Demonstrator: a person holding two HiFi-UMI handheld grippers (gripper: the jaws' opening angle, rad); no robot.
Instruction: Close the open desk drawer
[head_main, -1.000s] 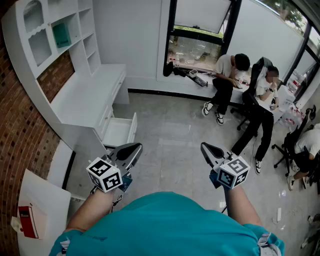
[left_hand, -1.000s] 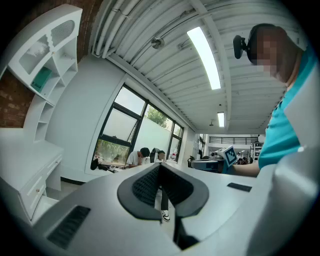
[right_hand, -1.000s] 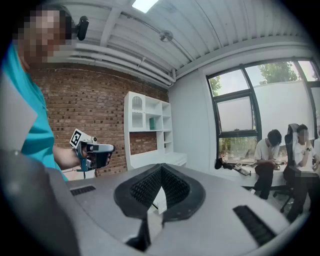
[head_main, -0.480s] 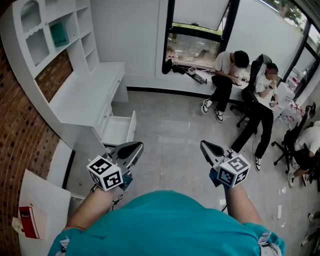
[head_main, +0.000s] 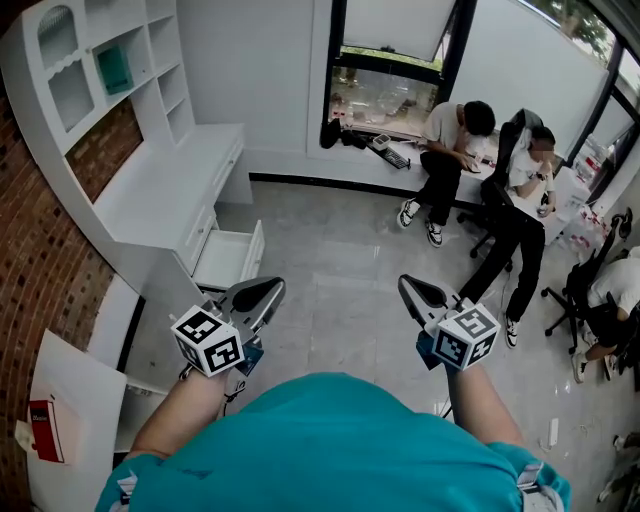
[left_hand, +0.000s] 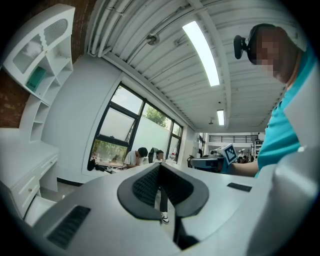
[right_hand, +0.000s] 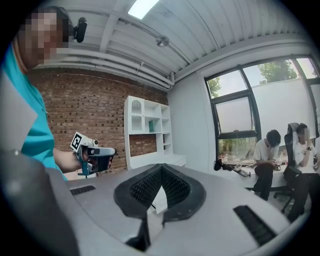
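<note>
Brick wall (head_main: 40, 270) left, behind white shelf unit (head_main: 100, 50). White wall (head_main: 250, 70) ahead, black-framed window (head_main: 395, 50). Grey tiled floor (head_main: 340, 260). Ribbed ceiling (left_hand: 165, 55), strip light (left_hand: 202, 50) lit. Black office chair (head_main: 562, 300) right.

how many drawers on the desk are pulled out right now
1: the open drawer juts from the white desk, just ahead of the left gripper. Other drawer fronts look flush, though some may be hidden.

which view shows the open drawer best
The head view: the drawer sticks out of the white desk, seen from above. The left gripper view catches only a corner; the right gripper view doesn't show it clearly.
</note>
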